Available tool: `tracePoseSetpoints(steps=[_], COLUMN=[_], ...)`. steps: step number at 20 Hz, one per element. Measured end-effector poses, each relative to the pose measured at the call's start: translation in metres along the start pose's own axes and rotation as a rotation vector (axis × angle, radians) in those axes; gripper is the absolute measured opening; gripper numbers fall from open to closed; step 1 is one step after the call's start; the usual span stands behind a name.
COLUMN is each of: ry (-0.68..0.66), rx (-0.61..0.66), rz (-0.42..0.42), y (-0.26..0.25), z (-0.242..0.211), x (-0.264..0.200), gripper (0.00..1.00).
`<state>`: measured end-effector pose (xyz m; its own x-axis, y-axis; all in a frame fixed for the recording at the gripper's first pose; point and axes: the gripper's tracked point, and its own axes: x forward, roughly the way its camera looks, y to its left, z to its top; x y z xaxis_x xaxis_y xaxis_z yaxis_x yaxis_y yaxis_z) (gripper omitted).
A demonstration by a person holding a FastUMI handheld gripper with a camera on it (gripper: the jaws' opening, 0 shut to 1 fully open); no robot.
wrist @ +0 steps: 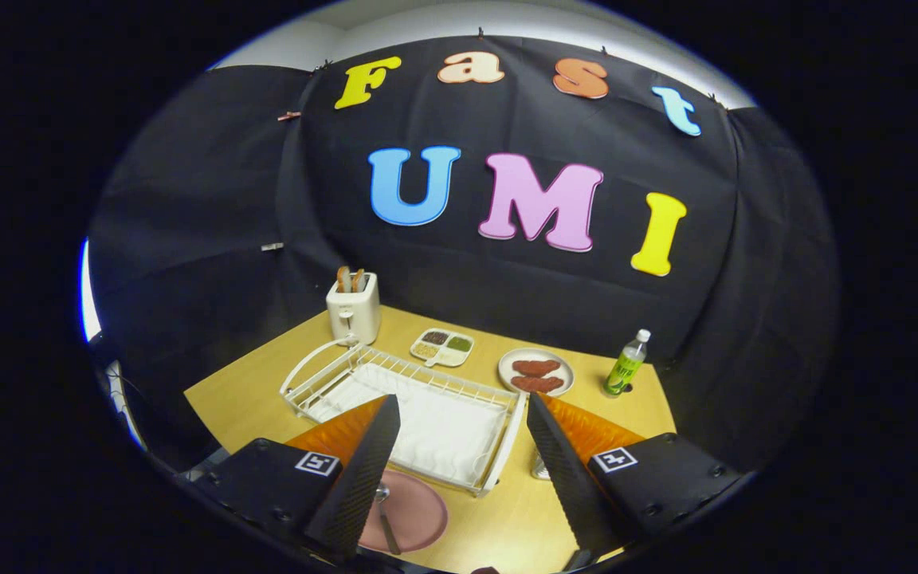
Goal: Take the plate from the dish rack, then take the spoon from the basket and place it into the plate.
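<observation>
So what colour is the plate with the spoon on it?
Pink, seen in the gripper view: the plate lies by the open tongs, spoon on it.

The left finger (355, 478) covers part of the pink plate (419, 514) and the spoon (386, 522) bowl. The right finger hides most of a metal object (539, 469) beside the dish rack (427, 414). Fingers spread, nothing between them.

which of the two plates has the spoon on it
The pink plate close by the tongs, in front of the dish rack; a spoon lies on it. The other plate, beyond the rack, holds two brown patties. The tongs are open, holding nothing.
</observation>
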<state>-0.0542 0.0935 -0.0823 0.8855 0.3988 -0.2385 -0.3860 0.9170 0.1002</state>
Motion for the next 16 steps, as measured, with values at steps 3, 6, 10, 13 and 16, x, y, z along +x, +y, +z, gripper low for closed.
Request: tracePoseSetpoints(steps=[3, 6, 10, 13, 16], ry=[-0.048, -0.079, -0.094, -0.085, -0.078], rx=[0.033, 0.057, 0.053, 0.049, 0.042], rz=[-0.050, -0.085, -0.097, -0.090, -0.085], y=[-0.009, -0.020, -0.033, -0.039, -0.044], z=[0.023, 0.036, 0.041, 0.042, 0.040], x=[-0.008, -0.016, -0.020, -0.019, -0.017], gripper=[0.98, 0.98, 0.98, 0.98, 0.98])
